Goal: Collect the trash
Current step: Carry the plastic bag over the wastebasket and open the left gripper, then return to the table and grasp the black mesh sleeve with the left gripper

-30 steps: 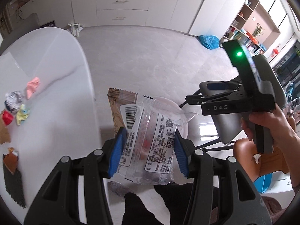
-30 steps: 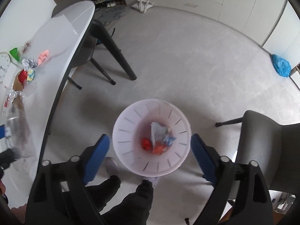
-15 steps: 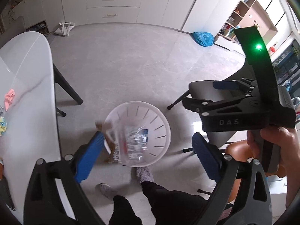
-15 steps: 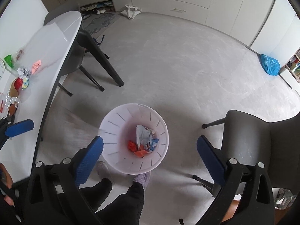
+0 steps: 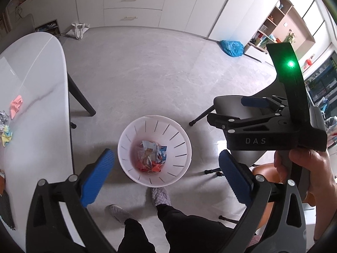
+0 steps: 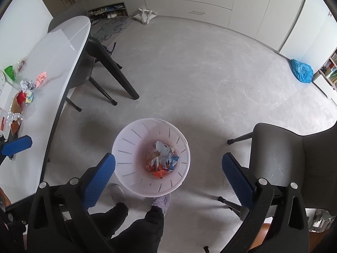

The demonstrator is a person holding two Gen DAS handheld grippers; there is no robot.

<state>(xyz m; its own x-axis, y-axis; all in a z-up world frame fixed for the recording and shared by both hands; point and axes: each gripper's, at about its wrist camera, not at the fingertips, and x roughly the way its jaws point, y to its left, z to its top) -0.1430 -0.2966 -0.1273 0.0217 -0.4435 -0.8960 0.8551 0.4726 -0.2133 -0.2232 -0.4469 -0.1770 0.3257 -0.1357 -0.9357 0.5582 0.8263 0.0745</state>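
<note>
Both grippers, left and right, are held spread and empty above the bin. Trash remains on the table at ten o'clock; a reach there is judged next.

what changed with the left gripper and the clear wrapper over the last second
The left gripper opened and let go of the clear printed plastic wrapper, which dropped into the white slotted plastic bin on the floor and is hard to pick out among the trash there. The right gripper stayed open and empty above the bin; crumpled scraps remain on the white table.
</note>
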